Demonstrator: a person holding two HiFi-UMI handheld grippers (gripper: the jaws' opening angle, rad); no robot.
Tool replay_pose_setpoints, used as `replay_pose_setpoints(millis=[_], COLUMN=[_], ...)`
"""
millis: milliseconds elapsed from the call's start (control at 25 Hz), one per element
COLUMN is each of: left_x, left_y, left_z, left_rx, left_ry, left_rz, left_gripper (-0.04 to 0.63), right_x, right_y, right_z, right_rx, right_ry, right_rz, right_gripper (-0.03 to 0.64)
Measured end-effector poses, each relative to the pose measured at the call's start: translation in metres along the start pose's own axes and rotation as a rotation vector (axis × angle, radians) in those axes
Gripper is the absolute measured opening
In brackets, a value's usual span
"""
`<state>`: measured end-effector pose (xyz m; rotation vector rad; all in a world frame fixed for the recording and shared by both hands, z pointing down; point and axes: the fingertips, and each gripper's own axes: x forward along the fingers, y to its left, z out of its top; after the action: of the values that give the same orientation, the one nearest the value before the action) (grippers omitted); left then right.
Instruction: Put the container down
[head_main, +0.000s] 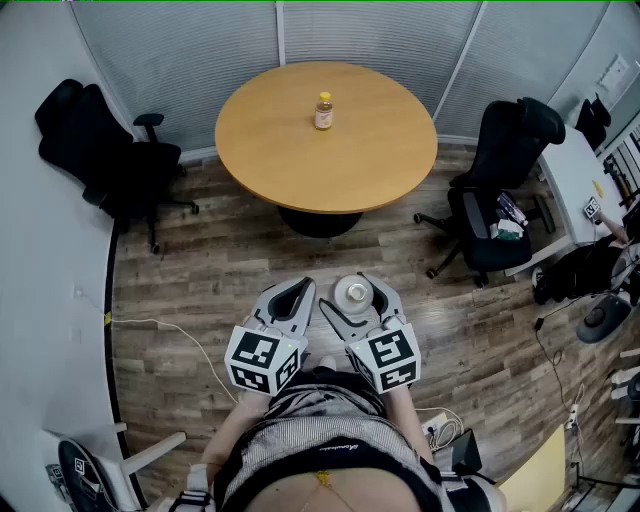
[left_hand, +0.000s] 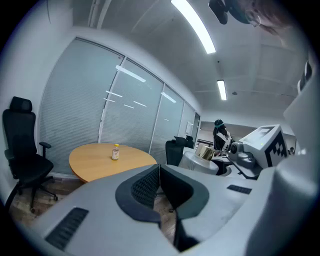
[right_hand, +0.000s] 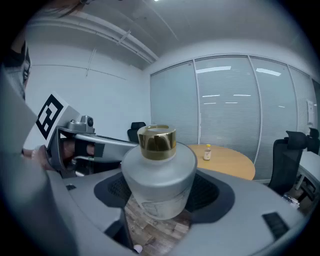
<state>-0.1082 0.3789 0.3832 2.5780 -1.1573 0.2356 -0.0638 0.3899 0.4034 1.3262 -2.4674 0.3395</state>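
A frosted white container (right_hand: 159, 180) with a gold cap sits upright between the pads of my right gripper (right_hand: 160, 196), which is shut on its body. From the head view, the container (head_main: 352, 293) is held in front of the person's waist, above the wood floor, by the right gripper (head_main: 351, 299). My left gripper (head_main: 303, 288) is just to its left, shut with nothing in it; its pads meet in the left gripper view (left_hand: 159, 181). The container (left_hand: 202, 158) also shows at that view's right.
A round wooden table (head_main: 380, 150) stands ahead with a small yellow-capped bottle (head_main: 323, 111) on it. Black office chairs (head_main: 110, 150) (head_main: 500, 200) flank it. A white desk (head_main: 578, 190) is at the right, and a cable (head_main: 150, 323) lies on the floor at the left.
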Motion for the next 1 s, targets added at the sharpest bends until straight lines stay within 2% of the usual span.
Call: replay_pose_setpoints(millis=[240,480,1000], left_x=[0.015,0.016,0.028], left_y=[-0.002,-0.004,-0.015], left_z=[0.004,0.005,-0.002], left_rx=[0.026,0.009,0.002], left_ry=[-0.010,-0.014,-0.014], left_rz=[0.003,0.009,0.053], left_gripper=[0.020,0.020,0.020], right_x=[0.000,0.001,-0.008], right_y=[-0.007,-0.007,-0.031], right_z=[0.000,0.001,-0.012], right_rx=[-0.026,-0.051,-0.023], right_ry=[-0.008,0.008,0.004], right_rz=[0.020,0.047,0.069], right_gripper=[0.350,0.350,0.350])
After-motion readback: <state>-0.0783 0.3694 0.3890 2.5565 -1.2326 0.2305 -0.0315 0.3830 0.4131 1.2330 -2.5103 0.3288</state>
